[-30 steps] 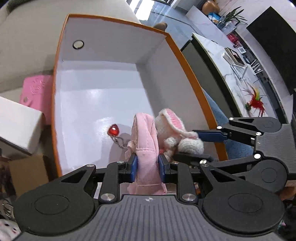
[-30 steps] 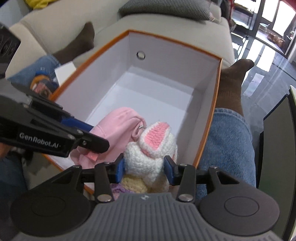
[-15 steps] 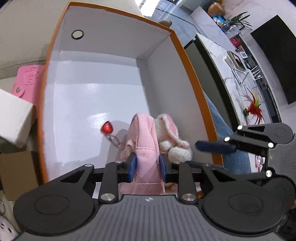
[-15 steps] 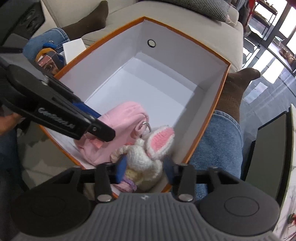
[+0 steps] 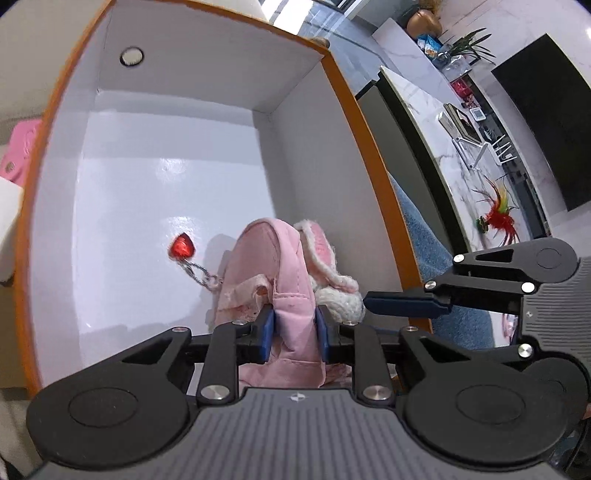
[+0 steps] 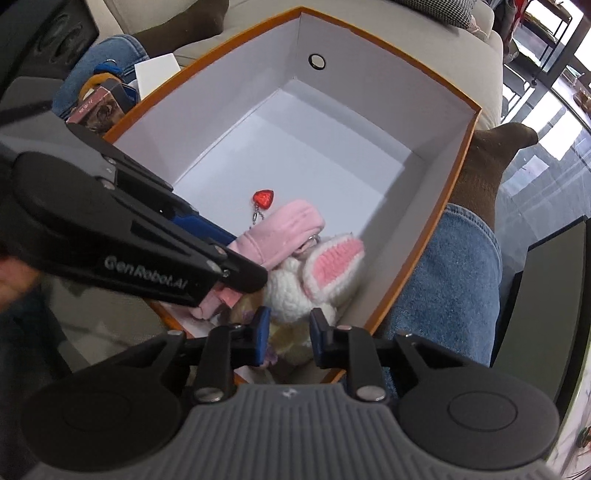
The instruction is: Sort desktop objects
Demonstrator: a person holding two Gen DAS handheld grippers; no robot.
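Observation:
An orange box (image 5: pixel 354 110) with a white inside lies under both grippers; it also shows in the right wrist view (image 6: pixel 461 177). My left gripper (image 5: pixel 293 332) is shut on a pink fabric pouch (image 5: pixel 273 258) with a red heart charm (image 5: pixel 181 246) on a chain, low in the box's near end. The pouch (image 6: pixel 284 229) and charm (image 6: pixel 263 197) show in the right wrist view too. A white and pink crochet bunny (image 6: pixel 314 277) lies beside the pouch against the box's right wall. My right gripper (image 6: pixel 286 338) is open around the bunny's lower part, pulled back from it.
A person's jeans leg (image 6: pixel 450 280) and brown sock (image 6: pixel 484 173) lie right of the box. A pink card holder (image 5: pixel 18 147) and a white box (image 5: pixel 7 225) sit left of it. Small boxes (image 6: pixel 107 99) lie beyond the left rim. A beige sofa (image 6: pixel 424 33) is behind.
My right gripper has let go of the bunny and drawn back toward me. The bunny now rests in the box. My left gripper has lowered the pouch further into the box.

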